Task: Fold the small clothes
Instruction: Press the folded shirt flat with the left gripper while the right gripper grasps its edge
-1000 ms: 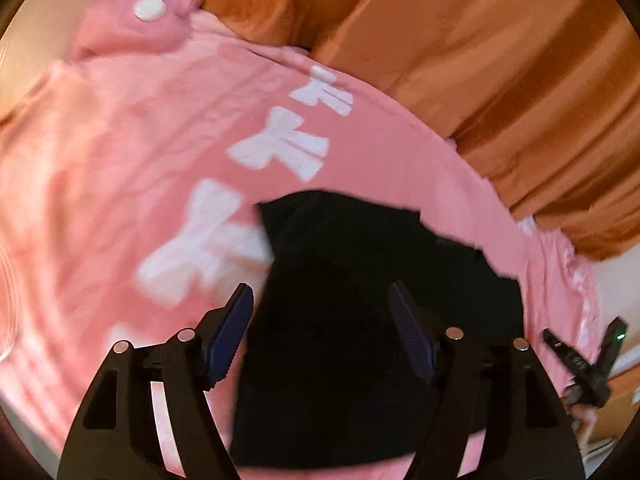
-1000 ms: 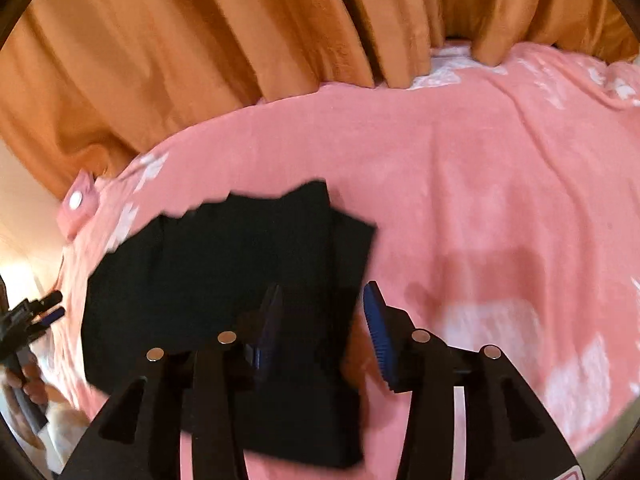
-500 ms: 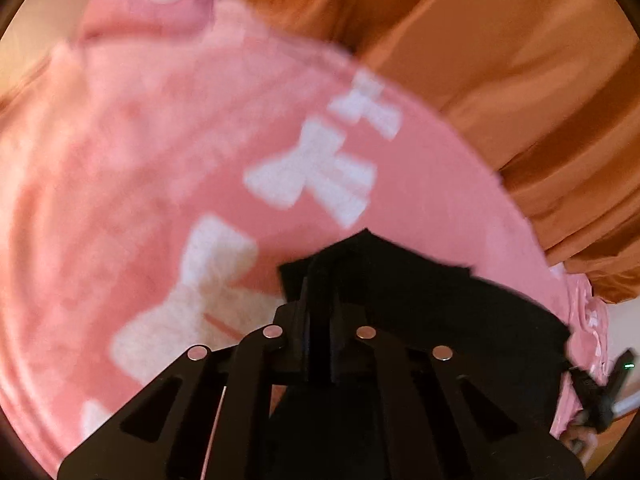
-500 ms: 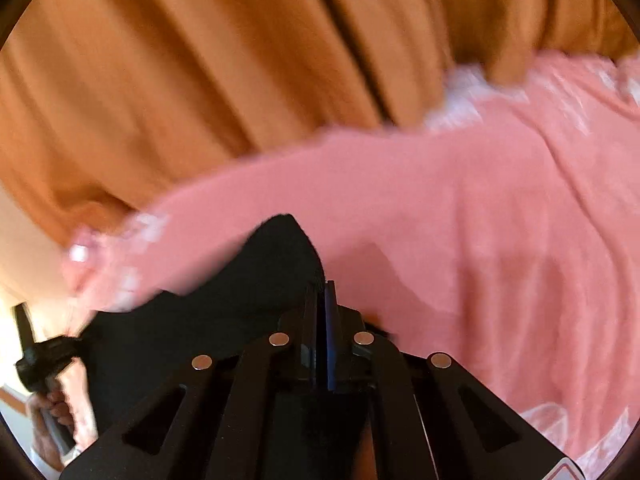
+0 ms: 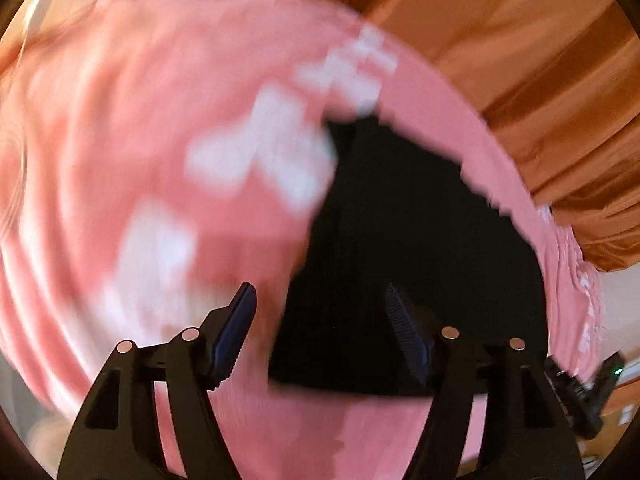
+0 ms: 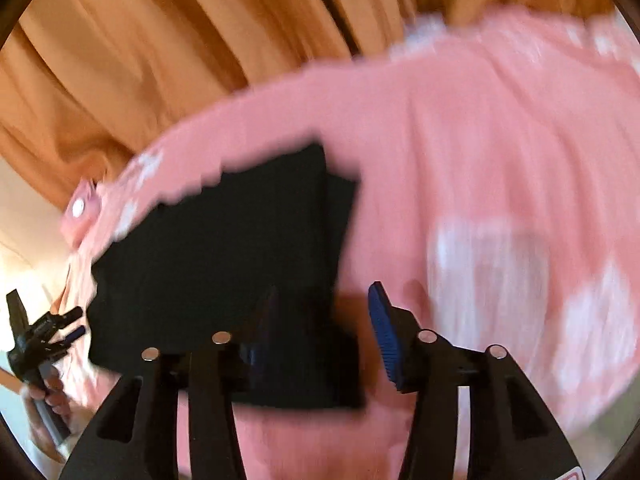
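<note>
Left gripper (image 5: 320,334): jaws spread apart, holding nothing; poised over the near-left edge of the black garment (image 5: 408,264), one finger above the pink blanket (image 5: 120,140), the other above the cloth.

Right gripper (image 6: 324,330): jaws likewise parted, empty; over the garment's near-right corner, the left finger above black cloth, the right finger above blanket.

Black garment: one item, lying flat on the pink blanket, roughly rectangular, with a second layer showing as a stepped edge along its right side in the right wrist view. Appears partly folded. Kind of garment cannot be told; both views are motion-blurred.

Handling, as judged: light, soft, limp; no stiffness to carry a fold by itself, so layers may slide or sag when lifted. Best taken by pinching all layers at the two near corners, one gripper each, then carried over toward the far edge.

Pink blanket: white bow pattern; plush, may drag on the cloth.

Orange curtain (image 6: 160,60): beyond the garment's far edge.
</note>
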Demonstrator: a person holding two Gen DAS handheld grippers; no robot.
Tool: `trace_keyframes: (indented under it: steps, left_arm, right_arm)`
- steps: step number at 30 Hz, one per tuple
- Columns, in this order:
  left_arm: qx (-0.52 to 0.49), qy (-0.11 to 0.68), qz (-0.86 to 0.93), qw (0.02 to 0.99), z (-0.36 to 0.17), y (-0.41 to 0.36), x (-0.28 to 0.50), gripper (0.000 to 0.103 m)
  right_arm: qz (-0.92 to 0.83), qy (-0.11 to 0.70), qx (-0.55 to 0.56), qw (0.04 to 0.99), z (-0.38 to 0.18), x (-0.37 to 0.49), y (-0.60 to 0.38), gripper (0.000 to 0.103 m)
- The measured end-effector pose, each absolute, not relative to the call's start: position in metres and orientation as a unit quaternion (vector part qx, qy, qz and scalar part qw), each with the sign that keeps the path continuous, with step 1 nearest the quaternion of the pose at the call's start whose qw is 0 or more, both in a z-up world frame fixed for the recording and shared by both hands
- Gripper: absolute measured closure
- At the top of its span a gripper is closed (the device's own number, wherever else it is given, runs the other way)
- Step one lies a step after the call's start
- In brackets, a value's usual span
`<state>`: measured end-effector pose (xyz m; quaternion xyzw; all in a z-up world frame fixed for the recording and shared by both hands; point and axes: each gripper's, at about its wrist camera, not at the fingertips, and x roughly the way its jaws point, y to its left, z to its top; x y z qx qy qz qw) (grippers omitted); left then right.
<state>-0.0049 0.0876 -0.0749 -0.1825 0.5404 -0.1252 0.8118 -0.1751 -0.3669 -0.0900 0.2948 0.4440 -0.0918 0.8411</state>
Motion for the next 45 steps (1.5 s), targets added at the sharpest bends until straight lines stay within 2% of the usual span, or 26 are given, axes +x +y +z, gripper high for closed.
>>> trace_keyframes:
  steps: [1, 3, 5, 6, 9, 11, 14, 15, 19, 21, 23, 24, 25, 27, 30, 32, 37, 41, 43, 44, 45]
  left_arm:
    - [-0.188, 0.530, -0.125, 0.817, -0.079, 0.089, -0.010, 0.038]
    - [-0.163, 0.515, -0.113, 0.834, -0.078, 0.080, -0.017, 0.040]
    - [-0.170, 0.524, -0.120, 0.826, -0.075, 0.074, -0.011, 0.077]
    - [-0.184, 0.537, -0.131, 0.813, -0.075, 0.074, -0.008, 0.097]
    - [-0.193, 0.538, -0.124, 0.811, -0.060, 0.087, -0.015, 0.100]
    - [-0.177, 0.538, -0.117, 0.815, -0.054, 0.100, -0.028, 0.100]
    - [-0.164, 0.567, -0.080, 0.803, -0.084, 0.114, -0.037, 0.103]
    - [-0.122, 0.561, -0.075, 0.815, -0.086, 0.107, -0.039, 0.103]
    - [-0.148, 0.563, -0.110, 0.806, -0.078, 0.091, -0.047, 0.103]
    - [-0.137, 0.544, -0.120, 0.819, -0.065, 0.087, -0.055, 0.103]
    - [-0.118, 0.528, -0.123, 0.832, -0.052, 0.082, -0.062, 0.099]
    - [-0.115, 0.522, -0.122, 0.836, -0.047, 0.082, -0.064, 0.086]
    - [-0.116, 0.515, -0.121, 0.841, -0.042, 0.081, -0.065, 0.063]
    - [-0.134, 0.493, -0.119, 0.851, -0.034, 0.079, -0.060, 0.041]
    - [-0.132, 0.495, -0.117, 0.851, -0.039, 0.076, -0.032, 0.041]
    - [-0.140, 0.493, -0.113, 0.851, -0.043, 0.071, -0.011, 0.041]
    - [-0.223, 0.528, -0.105, 0.813, -0.073, 0.071, 0.037, 0.041]
    - [-0.242, 0.518, -0.099, 0.814, -0.083, 0.068, 0.044, 0.033]
    - [-0.236, 0.516, -0.102, 0.817, -0.083, 0.066, 0.043, 0.032]
    - [-0.235, 0.516, -0.104, 0.817, -0.081, 0.067, 0.042, 0.032]
    - [-0.239, 0.518, -0.109, 0.814, -0.080, 0.069, 0.040, 0.032]
  right_arm:
    - [-0.082, 0.460, 0.307, 0.829, -0.103, -0.179, -0.358, 0.055]
    - [-0.092, 0.443, 0.284, 0.845, -0.105, -0.182, -0.344, 0.056]
    - [-0.069, 0.450, 0.290, 0.842, -0.101, -0.175, -0.339, 0.092]
    - [-0.064, 0.446, 0.302, 0.840, -0.098, -0.175, -0.340, 0.092]
    - [-0.072, 0.417, 0.291, 0.858, -0.064, -0.186, -0.347, 0.094]
    - [-0.074, 0.422, 0.282, 0.859, -0.060, -0.197, -0.348, 0.095]
    - [-0.098, 0.476, 0.255, 0.836, -0.095, -0.199, -0.349, 0.095]
    - [-0.099, 0.496, 0.260, 0.823, -0.108, -0.196, -0.348, 0.094]
    - [-0.122, 0.495, 0.252, 0.823, -0.099, -0.194, -0.336, 0.081]
    - [-0.125, 0.488, 0.233, 0.832, -0.088, -0.204, -0.331, 0.080]
    - [-0.142, 0.477, 0.205, 0.843, -0.076, -0.216, -0.327, 0.080]
    - [-0.151, 0.468, 0.194, 0.849, -0.070, -0.221, -0.327, 0.079]
    - [-0.157, 0.458, 0.192, 0.854, -0.065, -0.226, -0.328, 0.077]
    - [-0.155, 0.442, 0.202, 0.860, -0.055, -0.223, -0.334, 0.076]
    - [-0.131, 0.438, 0.201, 0.867, -0.046, -0.194, -0.334, 0.076]
    - [-0.093, 0.429, 0.203, 0.875, -0.037, -0.165, -0.322, 0.080]
    - [-0.005, 0.429, 0.152, 0.891, -0.021, -0.088, -0.260, 0.082]
    - [0.030, 0.464, 0.125, 0.876, -0.050, -0.037, -0.224, 0.082]
    - [0.025, 0.500, 0.114, 0.858, -0.081, -0.019, -0.219, 0.082]
    - [0.025, 0.476, 0.103, 0.873, -0.079, -0.020, -0.217, 0.083]
    - [0.023, 0.486, 0.091, 0.869, -0.077, -0.018, -0.214, 0.083]
